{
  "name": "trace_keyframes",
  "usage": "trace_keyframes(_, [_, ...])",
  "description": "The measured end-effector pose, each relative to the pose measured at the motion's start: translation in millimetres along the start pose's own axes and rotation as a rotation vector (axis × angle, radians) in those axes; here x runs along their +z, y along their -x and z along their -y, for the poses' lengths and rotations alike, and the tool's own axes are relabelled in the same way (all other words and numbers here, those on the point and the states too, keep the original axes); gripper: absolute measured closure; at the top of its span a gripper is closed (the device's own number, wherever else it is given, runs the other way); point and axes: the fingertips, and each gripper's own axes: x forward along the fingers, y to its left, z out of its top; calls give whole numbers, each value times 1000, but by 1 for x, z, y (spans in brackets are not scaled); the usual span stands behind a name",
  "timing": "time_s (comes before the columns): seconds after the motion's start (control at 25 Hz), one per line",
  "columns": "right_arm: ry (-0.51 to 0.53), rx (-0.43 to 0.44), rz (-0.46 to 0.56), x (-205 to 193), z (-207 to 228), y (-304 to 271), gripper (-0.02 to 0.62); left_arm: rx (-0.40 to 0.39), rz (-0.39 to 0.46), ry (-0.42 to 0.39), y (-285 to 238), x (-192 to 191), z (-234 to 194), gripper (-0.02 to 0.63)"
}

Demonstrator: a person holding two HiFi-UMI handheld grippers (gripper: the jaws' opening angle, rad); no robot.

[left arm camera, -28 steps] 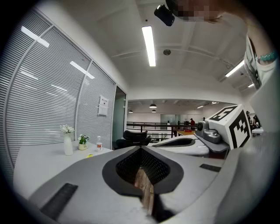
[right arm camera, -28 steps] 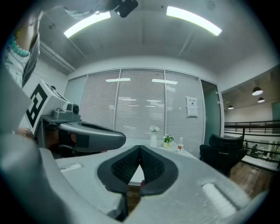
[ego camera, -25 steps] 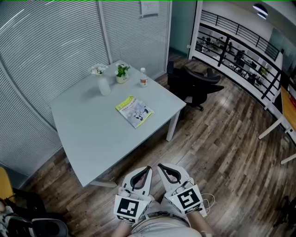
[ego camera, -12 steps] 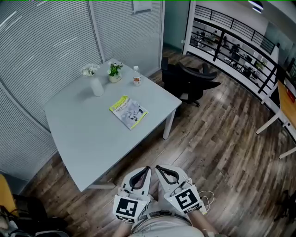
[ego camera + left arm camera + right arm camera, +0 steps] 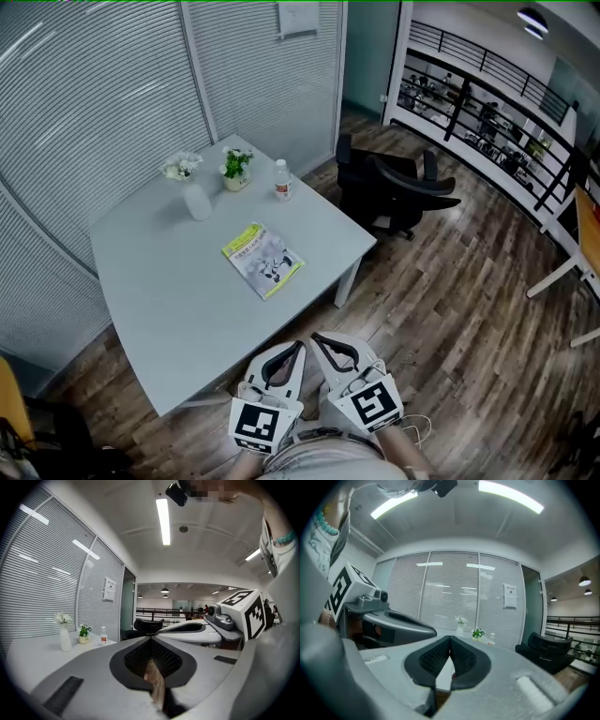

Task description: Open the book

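Both claws hang low by the person's body, left claw [image 5: 296,349] and right claw [image 5: 323,341] side by side, each pinched together on nothing, just off the counter [image 5: 169,281]. The book [image 5: 262,260] lies closed and flat mid-counter. Past it, a vase [image 5: 196,200], plant [image 5: 235,169] and bottle [image 5: 282,180] stand near the far corner.

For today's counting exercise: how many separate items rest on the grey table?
4: a vase of white flowers, a potted plant and a bottle along the far edge, and the closed book nearer the middle. None seems hidden.
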Motion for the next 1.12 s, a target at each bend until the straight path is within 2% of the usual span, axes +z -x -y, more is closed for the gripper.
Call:
trace_keyframes(0.48, [6, 91, 3, -4, 80, -53, 594, 87, -7, 33, -83, 17, -37, 607])
trace_keyframes(0.96, [32, 216, 24, 0, 132, -85, 594, 202, -9, 58, -141, 22, -56, 607])
trace_keyframes(1.12, [31, 268, 22, -1, 139, -93, 594, 261, -11, 95, -150, 25, -61, 607])
